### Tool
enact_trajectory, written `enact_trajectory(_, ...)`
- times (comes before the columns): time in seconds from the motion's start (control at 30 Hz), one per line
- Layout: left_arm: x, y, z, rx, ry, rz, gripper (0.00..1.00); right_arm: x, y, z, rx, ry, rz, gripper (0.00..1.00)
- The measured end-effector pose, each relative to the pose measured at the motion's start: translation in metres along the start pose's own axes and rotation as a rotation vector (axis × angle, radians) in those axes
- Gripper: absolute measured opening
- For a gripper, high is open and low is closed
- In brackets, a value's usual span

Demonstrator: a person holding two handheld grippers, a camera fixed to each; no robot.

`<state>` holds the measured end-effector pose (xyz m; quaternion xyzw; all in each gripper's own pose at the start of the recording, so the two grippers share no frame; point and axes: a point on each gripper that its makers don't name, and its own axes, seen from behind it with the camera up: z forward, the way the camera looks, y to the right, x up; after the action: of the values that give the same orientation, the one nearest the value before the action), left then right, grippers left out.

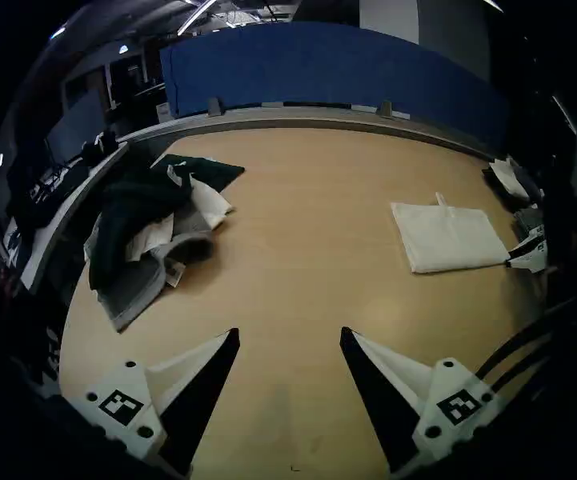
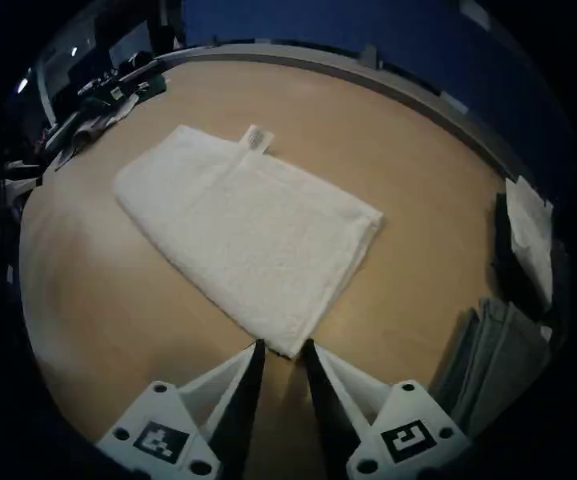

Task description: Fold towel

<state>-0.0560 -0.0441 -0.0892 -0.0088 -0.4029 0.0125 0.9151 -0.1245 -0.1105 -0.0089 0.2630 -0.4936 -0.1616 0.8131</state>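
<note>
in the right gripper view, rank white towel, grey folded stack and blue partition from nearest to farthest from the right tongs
1. white towel, corner at the tips of the right tongs
2. grey folded stack, low right
3. blue partition, far back, top

The towel (image 1: 448, 238) lies on the table (image 1: 312, 240), over on the right. A pile of clothes (image 1: 156, 232) lies well apart on the left. The towel's near corner sits right at the tips of the right gripper (image 2: 282, 356).
</note>
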Motion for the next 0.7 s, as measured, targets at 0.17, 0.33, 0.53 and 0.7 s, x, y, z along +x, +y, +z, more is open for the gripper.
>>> enact_trajectory(0.17, -0.0018, -0.0015, 0.001, 0.0, -0.002, -0.004, 0.93, -0.0003, 0.0, 0.0001, 0.004, -0.002, 0.005, 0.2)
enact_trajectory(0.33, -0.0028, -0.0013, 0.0005, -0.001, -0.003, -0.005, 0.93, 0.0003, 0.0008, -0.0006, 0.0, -0.002, 0.006, 0.07)
enact_trajectory(0.53, -0.0034, -0.0028, -0.0003, 0.0, -0.005, -0.004, 0.93, 0.0012, 0.0001, -0.0015, -0.003, 0.001, -0.003, 0.05)
enact_trajectory(0.7, -0.0041, -0.0039, -0.0002, 0.0, -0.006, -0.01, 0.93, 0.0054, 0.0, -0.0047, -0.005, 0.012, -0.009, 0.05)
